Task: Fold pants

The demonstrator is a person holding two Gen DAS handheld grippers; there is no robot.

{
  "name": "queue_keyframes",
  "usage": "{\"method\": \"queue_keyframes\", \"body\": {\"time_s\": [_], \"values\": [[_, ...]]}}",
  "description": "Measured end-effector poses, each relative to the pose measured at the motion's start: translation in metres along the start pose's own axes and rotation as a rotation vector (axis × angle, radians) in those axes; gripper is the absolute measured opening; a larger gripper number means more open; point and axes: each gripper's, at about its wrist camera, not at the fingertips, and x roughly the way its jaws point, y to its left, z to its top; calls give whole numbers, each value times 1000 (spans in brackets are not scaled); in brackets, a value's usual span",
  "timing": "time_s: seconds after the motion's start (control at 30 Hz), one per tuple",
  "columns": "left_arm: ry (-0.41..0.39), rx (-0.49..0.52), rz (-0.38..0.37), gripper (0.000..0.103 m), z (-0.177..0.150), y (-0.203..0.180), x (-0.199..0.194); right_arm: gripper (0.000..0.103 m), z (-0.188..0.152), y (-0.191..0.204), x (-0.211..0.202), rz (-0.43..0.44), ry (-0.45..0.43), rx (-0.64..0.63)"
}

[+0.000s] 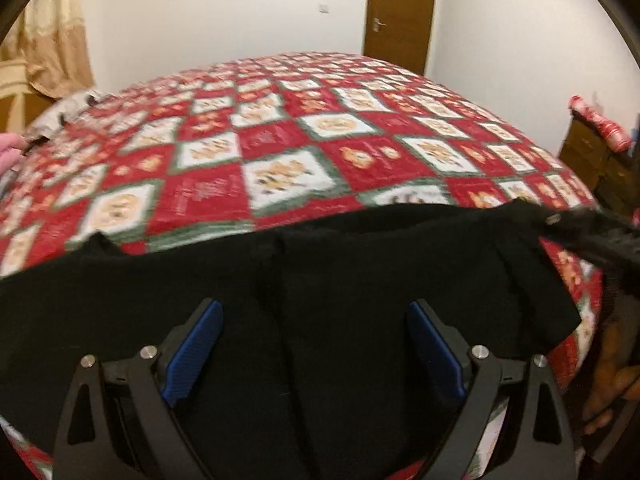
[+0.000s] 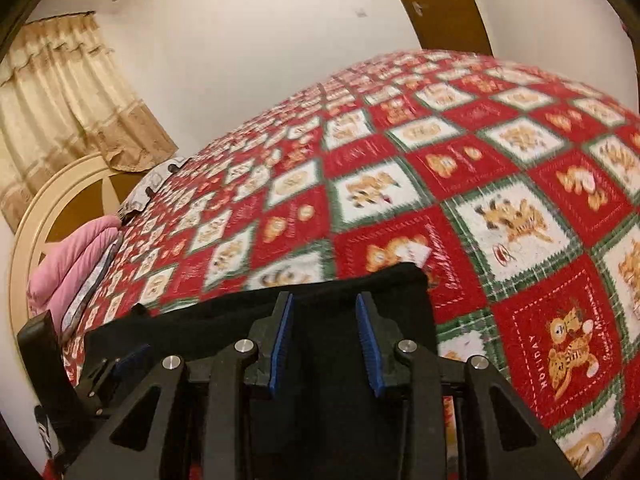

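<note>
A red, white and green checked bedspread [image 1: 280,140] printed with orange teddy bears covers the bed. At ten o'clock in the right wrist view hang beige pleated curtains [image 2: 68,100]; below them, at nine o'clock, a cream curved headboard [image 2: 44,204] rises beside a pink pillow [image 2: 72,256]. At one o'clock in the left wrist view stands a brown wooden door [image 1: 400,12] in a white wall [image 1: 220,12]. At three o'clock sits a brown wooden cabinet [image 1: 592,156].

Warm indoor light lit both fisheye views evenly. Motion blur smeared the quilt [image 1: 280,140], and its edges bowed. The black pants [image 1: 320,280] showed no detail.
</note>
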Motion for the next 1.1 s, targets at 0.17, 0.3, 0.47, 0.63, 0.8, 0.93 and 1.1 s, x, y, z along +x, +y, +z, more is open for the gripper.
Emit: {"method": "queue_keyframes", "body": {"time_s": [0.17, 0.3, 0.47, 0.63, 0.8, 0.93, 1.1], "values": [[-11, -46, 81, 96, -2, 27, -11, 35, -24, 51, 3, 45, 39, -112], [-19, -84, 148, 96, -10, 51, -23, 35, -56, 87, 23, 91, 113, -165], [-36, -117, 263, 96, -23, 86, -35, 51, -85, 121, 30, 56, 87, -289], [-10, -214, 328, 96, -40, 130, -41, 68, -95, 137, 33, 14, 86, -368], [0, -291, 407, 96, -59, 172, -55, 68, -92, 129, 16, 64, 75, -280], [-8, -390, 447, 96, -78, 211, -70, 68, -97, 131, -5, 82, 37, -277], [14, -576, 448, 96, -93, 252, -69, 68, -101, 136, -13, 98, 38, -282]]}}
